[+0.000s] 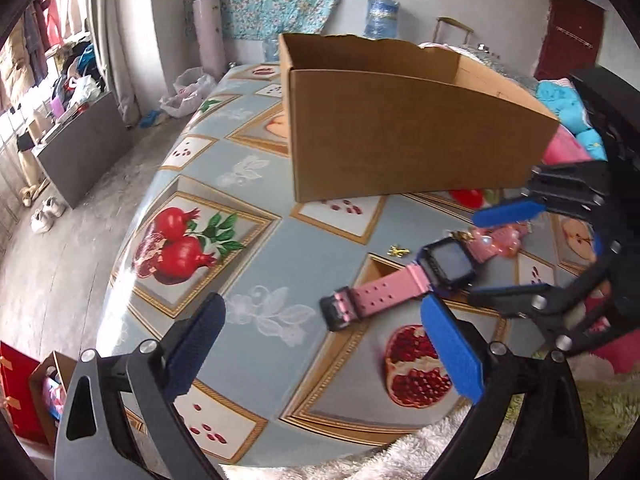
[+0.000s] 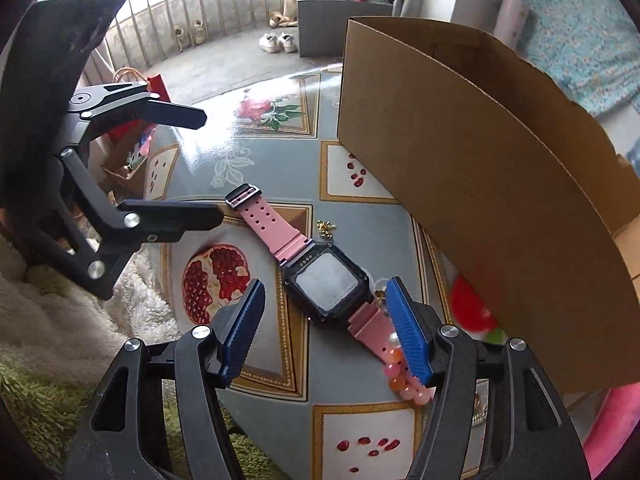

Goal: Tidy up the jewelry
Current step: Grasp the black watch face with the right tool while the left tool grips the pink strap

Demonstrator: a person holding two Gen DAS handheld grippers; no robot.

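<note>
Jaws of both grippers stand apart and hold nothing. The right gripper (image 2: 324, 328) hangs low over the watch (image 2: 320, 276), its two blue pads either side of the dark case and the near strap without touching; the left gripper (image 1: 320, 344) sits just short of the watch's buckle end, wide apart. The watch, the landmark here, lies flat on the fruit-patterned tablecloth (image 1: 256, 248), face up, its pink strap stretched out straight. Just beyond its near strap end, partly under the right gripper's pad, lies a pink bead bracelet (image 2: 404, 380); a small gold trinket (image 2: 326, 229) lies just beside the strap on the box side. Behind the watch stands an open cardboard box (image 1: 400, 128), near but apart. The step in hand looks like the approach for a pickup, most likely of the watch; the next move would call for lowering the right pads onto the case or strap, squeezing, then lifting it over the box wall. Count: one watch, one bead bracelet, one gold trinket, one box, two grippers; any other pieces are hidden.
</note>
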